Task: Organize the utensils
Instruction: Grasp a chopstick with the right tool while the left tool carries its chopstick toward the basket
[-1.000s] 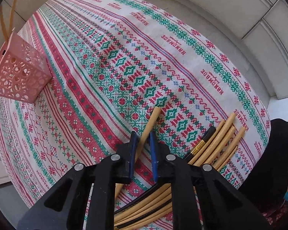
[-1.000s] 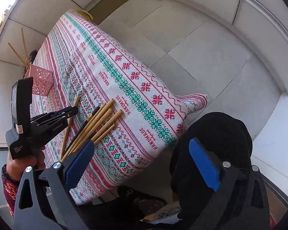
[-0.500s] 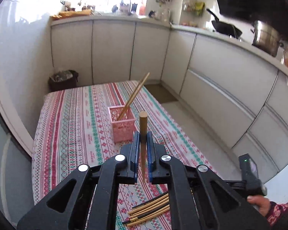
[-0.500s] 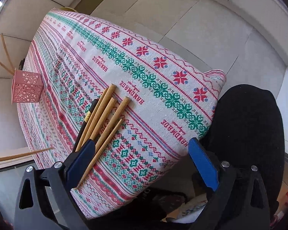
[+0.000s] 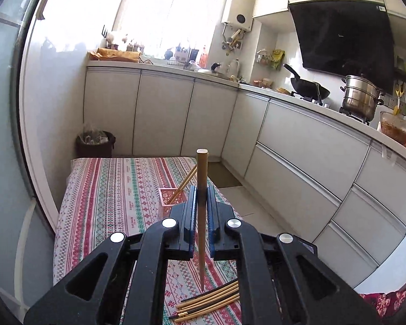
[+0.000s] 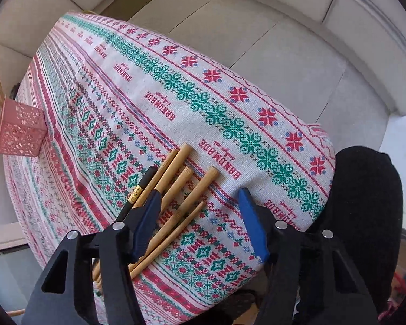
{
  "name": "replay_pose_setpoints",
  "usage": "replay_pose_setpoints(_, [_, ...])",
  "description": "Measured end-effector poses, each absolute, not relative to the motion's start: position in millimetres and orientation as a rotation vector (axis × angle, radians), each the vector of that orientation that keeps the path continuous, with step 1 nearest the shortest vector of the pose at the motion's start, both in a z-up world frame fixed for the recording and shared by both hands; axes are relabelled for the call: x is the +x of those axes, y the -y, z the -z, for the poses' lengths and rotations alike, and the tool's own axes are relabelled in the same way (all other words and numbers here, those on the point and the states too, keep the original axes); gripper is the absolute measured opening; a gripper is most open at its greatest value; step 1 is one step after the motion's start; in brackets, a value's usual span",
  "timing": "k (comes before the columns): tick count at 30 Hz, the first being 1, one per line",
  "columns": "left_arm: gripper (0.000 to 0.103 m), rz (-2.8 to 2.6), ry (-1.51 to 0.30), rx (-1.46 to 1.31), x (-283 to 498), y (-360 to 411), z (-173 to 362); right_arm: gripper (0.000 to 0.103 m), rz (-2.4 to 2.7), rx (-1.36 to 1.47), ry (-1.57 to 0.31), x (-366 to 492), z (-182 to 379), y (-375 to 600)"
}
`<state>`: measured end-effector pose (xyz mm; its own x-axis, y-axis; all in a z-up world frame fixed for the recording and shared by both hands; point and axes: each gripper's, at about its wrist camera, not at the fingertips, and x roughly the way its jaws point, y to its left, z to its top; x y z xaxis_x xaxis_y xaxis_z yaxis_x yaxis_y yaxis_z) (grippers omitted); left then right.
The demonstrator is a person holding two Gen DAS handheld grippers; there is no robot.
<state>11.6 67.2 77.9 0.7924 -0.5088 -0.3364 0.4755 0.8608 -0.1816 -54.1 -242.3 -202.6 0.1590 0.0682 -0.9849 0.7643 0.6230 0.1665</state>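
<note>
Left gripper (image 5: 201, 203) is clamping one bamboo chopstick (image 5: 202, 178) upright above the tablecloth (image 5: 100, 189); it may be slipping. Right gripper (image 6: 200, 211), closing unclamped over the chopstick pile (image 6: 176, 189) near the table's corner, risks scattering them.

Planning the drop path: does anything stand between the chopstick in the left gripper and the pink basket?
Nothing visible does. The left gripper holds a chopstick above bare tablecloth; the pink basket just beyond holds only two leaning chopsticks.

Wok (image 5: 310, 86) beside steel pot (image 5: 360, 98) — bin (image 5: 95, 140) against cabinets (image 5: 159, 113).
</note>
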Motion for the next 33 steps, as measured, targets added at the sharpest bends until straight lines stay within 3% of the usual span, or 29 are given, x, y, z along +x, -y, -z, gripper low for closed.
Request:
replay_pose_setpoints(1, [0.006, 0.525, -0.387, -0.094, 12, -69, -77, 0.027, 0.514, 0.785, -1.312, -50, 202, 239])
replay_pose_setpoints(2, [0.006, 0.519, -0.389, -0.097, 12, -72, -75, 0.021, 0.498, 0.758, -1.313, -45, 201, 237])
replay_pose_setpoints(12, [0.006, 0.433, -0.427, -0.146, 20, -91, -65, 0.008, 0.236, 0.693, -1.266, 26, 191, 265])
replay_pose_setpoints(16, [0.006, 0.422, -0.455, -0.138, 20, -83, -61, 0.008, 0.174, 0.653, -1.211, 44, 171, 272])
replay_pose_setpoints(20, [0.006, 0.423, -0.484, -0.129, 20, -70, -56, 0.009, 0.124, 0.636, -1.304, 47, 183, 274])
replay_pose_setpoints(24, [0.006, 0.432, -0.504, -0.101, 16, -59, -55, 0.003, 0.095, 0.603, -1.24, 42, 175, 276])
replay_pose_setpoints(31, [0.006, 0.447, -0.5, -0.078, 8, -49, -59, 0.008, 0.069, 0.709, -1.255, 31, 169, 286])
replay_pose_setpoints(33, [0.006, 0.446, -0.499, -0.078, 6, -50, -59, 0.017, 0.094, 0.687, -1.252, 29, 168, 288])
